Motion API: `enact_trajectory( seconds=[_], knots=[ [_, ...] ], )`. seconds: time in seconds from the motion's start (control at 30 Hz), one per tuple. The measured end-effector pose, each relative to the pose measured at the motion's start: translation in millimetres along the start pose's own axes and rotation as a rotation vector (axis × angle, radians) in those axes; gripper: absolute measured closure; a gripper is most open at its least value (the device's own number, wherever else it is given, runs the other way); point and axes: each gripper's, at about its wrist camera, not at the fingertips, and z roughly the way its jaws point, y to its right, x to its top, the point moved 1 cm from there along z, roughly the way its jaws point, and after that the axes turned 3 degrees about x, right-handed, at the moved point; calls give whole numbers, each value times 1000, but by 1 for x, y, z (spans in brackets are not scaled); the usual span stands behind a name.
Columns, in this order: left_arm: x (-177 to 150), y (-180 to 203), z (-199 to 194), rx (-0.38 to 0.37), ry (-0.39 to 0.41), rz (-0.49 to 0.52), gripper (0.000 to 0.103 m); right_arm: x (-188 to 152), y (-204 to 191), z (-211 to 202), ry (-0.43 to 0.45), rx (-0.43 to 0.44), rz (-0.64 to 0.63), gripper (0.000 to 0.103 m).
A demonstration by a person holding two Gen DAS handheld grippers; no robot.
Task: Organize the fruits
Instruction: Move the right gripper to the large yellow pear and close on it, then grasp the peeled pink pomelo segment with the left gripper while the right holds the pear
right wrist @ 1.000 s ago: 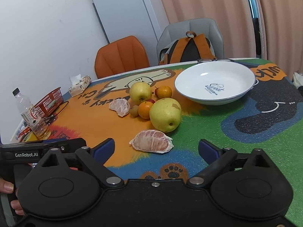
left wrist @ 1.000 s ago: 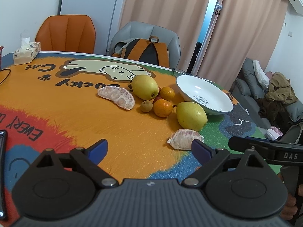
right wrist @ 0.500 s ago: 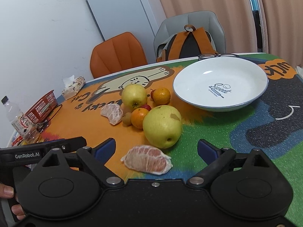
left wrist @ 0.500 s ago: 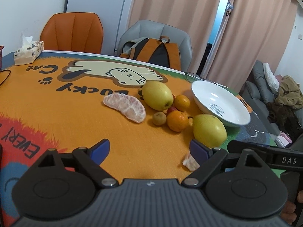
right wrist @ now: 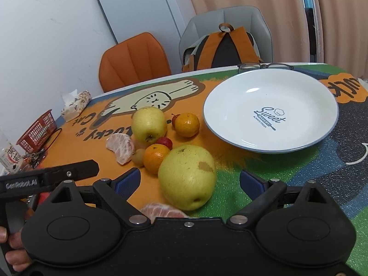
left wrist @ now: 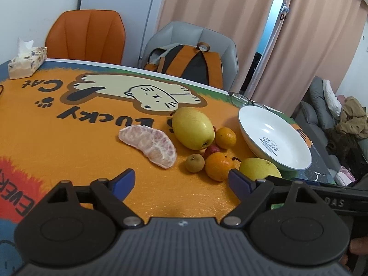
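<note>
Right claw (right wrist: 189, 181) agape – pear (right wrist: 187, 176) between, untouched

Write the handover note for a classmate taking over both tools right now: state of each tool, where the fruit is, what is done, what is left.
Left tool: open, empty, jaws have just been closing a little; nearest the small orange mandarin.
Right tool: open, empty; the large yellow-green pear sits between its fingers, untouched.
Fruit: all clustered on the orange cat-print tablecloth, left of the white round plate.
Done: nothing, the plate holds no fruit.
Left: probably move every fruit onto the plate.
</note>
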Motion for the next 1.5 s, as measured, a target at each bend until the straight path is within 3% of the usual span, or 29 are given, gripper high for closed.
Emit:
enact_trajectory(
  seconds=[0.17, 0.23, 0.27, 0.3, 0.57, 1.13, 1.5],
  knots=[
    [-1, 0, 7, 3, -12, -6, 17, 0, -2, 17, -25, -5, -15, 10],
    [-3, 1, 8, 4, -17, -6, 18, -2, -1, 24, -41, -7, -16, 20],
    [-3, 1, 8, 4, -18, -5, 18, -4, 0, 27, -49, -2, -10, 37],
    [-4, 1, 8, 4, -19, -3, 18, -5, 2, 29, -58, 6, 0, 41],
    [-8, 11, 9, -16, -31, 16, 18, -11, 13, 15, -41, 14, 54, 41],
    [-29, 54, 20, -99, -79, 93, 17, -26, 46, -29, 20, -51, 89, 41],
    [-43, 82, 34, -106, -110, 164, 16, -31, 61, -40, 32, -79, 121, 41]
  ],
)
